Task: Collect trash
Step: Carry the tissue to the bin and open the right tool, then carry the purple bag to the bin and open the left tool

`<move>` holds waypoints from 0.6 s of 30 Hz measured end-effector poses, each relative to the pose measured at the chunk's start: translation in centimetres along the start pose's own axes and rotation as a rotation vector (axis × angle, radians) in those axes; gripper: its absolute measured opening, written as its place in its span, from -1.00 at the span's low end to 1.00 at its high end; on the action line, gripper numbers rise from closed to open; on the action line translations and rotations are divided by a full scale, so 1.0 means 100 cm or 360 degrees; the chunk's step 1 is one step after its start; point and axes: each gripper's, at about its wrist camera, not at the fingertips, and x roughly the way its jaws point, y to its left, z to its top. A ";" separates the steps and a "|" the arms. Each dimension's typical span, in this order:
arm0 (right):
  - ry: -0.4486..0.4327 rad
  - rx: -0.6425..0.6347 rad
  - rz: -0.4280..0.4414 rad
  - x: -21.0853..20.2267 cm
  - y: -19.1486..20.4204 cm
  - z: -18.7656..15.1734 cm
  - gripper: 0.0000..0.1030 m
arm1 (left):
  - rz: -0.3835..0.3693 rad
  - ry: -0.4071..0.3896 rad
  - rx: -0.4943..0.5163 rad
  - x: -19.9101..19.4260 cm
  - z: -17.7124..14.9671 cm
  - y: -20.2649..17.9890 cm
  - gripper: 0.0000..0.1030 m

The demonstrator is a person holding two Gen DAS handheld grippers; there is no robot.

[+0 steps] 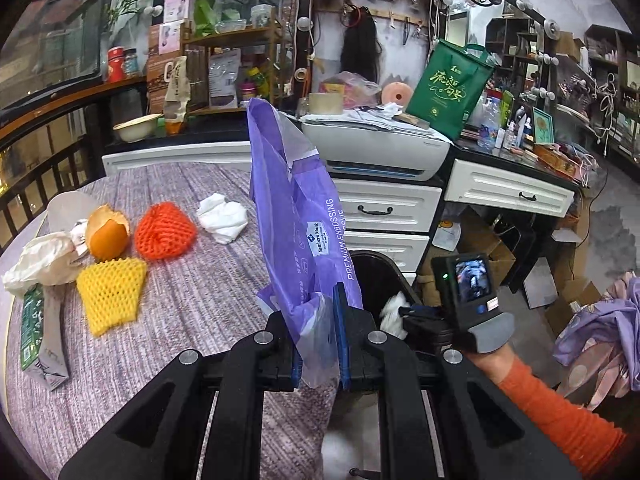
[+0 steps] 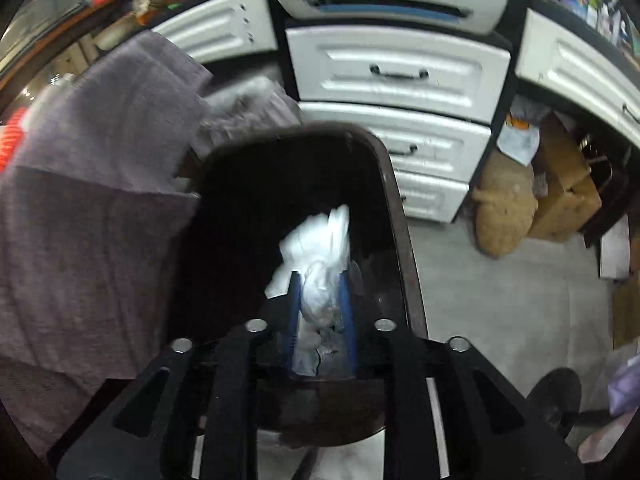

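Purple plastic bag stands clamped in the left gripper. At its three o'clock, the right gripper holds loosened fingers around white crumpled tissue over the black bin.

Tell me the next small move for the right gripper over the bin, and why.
Probably open the right gripper fully and lift it clear. Its white crumpled wrapper already hangs inside the dark bin, so it should drop in. The left gripper, clamped on the purple tissue bag, could follow.
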 end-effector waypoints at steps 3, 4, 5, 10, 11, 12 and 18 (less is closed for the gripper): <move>0.0000 0.0017 -0.0010 0.000 -0.003 -0.008 0.13 | -0.0029 0.0024 0.0004 0.007 0.001 -0.006 -0.73; 0.0001 0.0012 -0.0010 -0.003 -0.003 -0.010 0.13 | -0.0039 0.0034 0.0005 0.009 0.001 -0.008 -0.73; -0.0005 0.0014 -0.0011 -0.006 -0.004 -0.012 0.13 | -0.0052 0.0046 0.0006 0.012 0.001 -0.010 -0.73; -0.0100 0.0088 -0.0024 -0.036 -0.021 -0.018 0.28 | -0.0106 0.0089 0.0014 0.025 0.003 -0.021 -0.73; -0.0123 0.0103 -0.0037 -0.043 -0.025 -0.020 0.29 | -0.0119 0.0097 0.0021 0.029 0.003 -0.026 -0.73; -0.0142 0.0110 -0.0046 -0.048 -0.029 -0.021 0.29 | -0.0129 0.0102 0.0029 0.031 0.003 -0.030 -0.73; -0.0255 0.0153 -0.0128 -0.088 -0.056 -0.033 0.36 | -0.0191 0.0173 0.0091 0.056 0.002 -0.057 -0.73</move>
